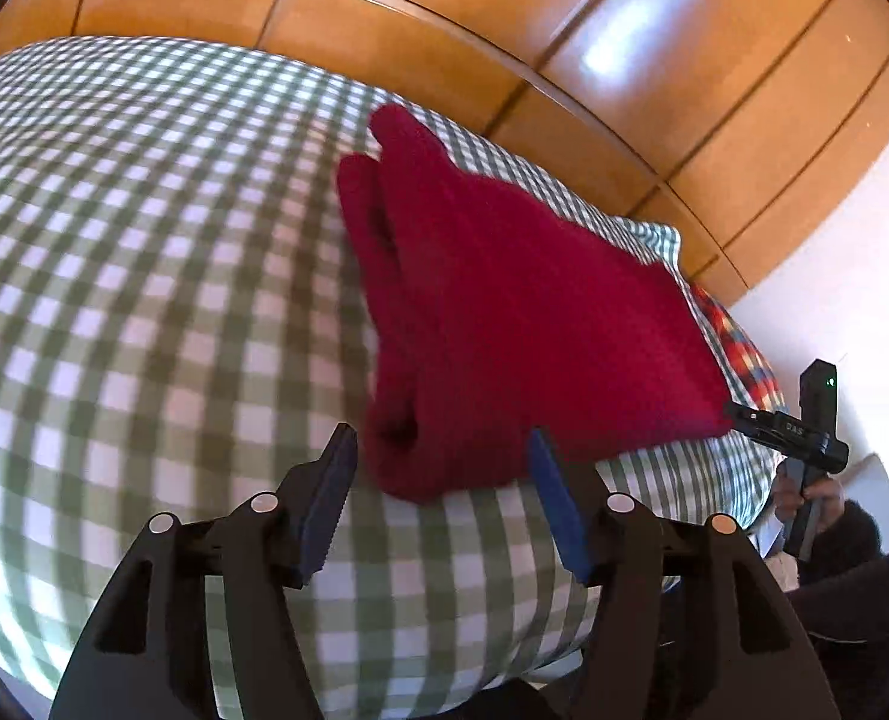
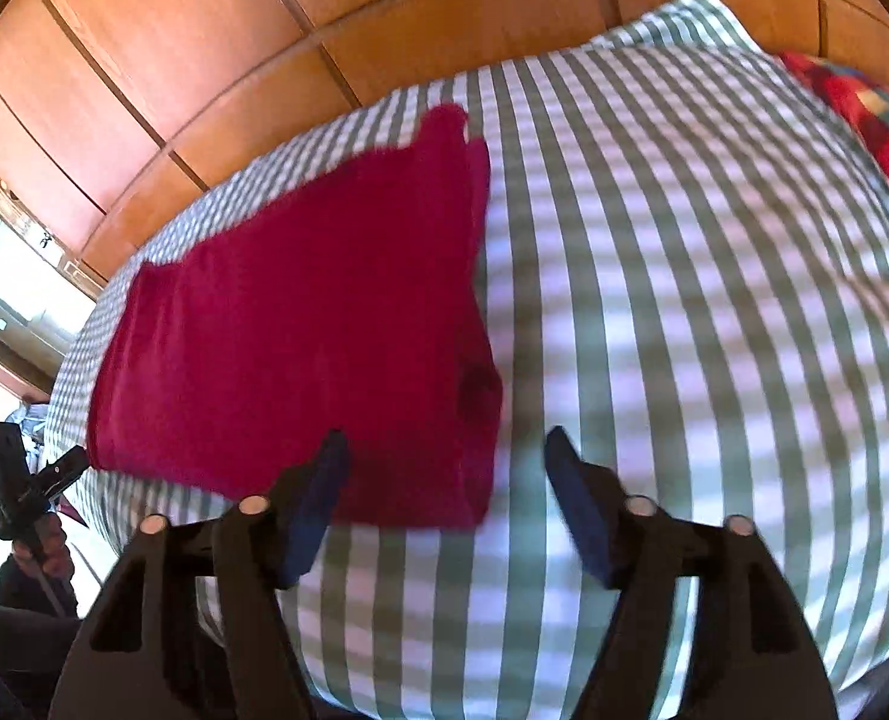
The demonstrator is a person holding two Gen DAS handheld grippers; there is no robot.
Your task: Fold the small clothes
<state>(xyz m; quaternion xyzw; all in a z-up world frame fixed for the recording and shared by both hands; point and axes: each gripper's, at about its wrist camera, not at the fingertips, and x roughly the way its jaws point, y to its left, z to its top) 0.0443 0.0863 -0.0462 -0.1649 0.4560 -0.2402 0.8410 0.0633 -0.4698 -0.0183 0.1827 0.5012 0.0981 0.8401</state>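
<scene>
A dark red knitted garment [image 1: 504,312] lies folded flat on a bed with a green and white checked cover [image 1: 144,276]. My left gripper [image 1: 442,441] hovers open over the garment's near left corner, which shows between the blue pads [image 1: 330,498] without being pinched. In the right wrist view the same red garment [image 2: 300,324] lies left of centre. My right gripper [image 2: 444,437] is open at the garment's near right corner, its left pad [image 2: 318,492] in front of the cloth. Both views are blurred.
Orange wooden wardrobe panels [image 1: 504,30] run behind the bed. A red and blue plaid pillow [image 2: 864,114] lies at the bed's right end. The checked cover [image 2: 714,300] stretches right of the garment. A white wall [image 1: 852,276] and a hand on the other gripper [image 1: 804,438] show at right.
</scene>
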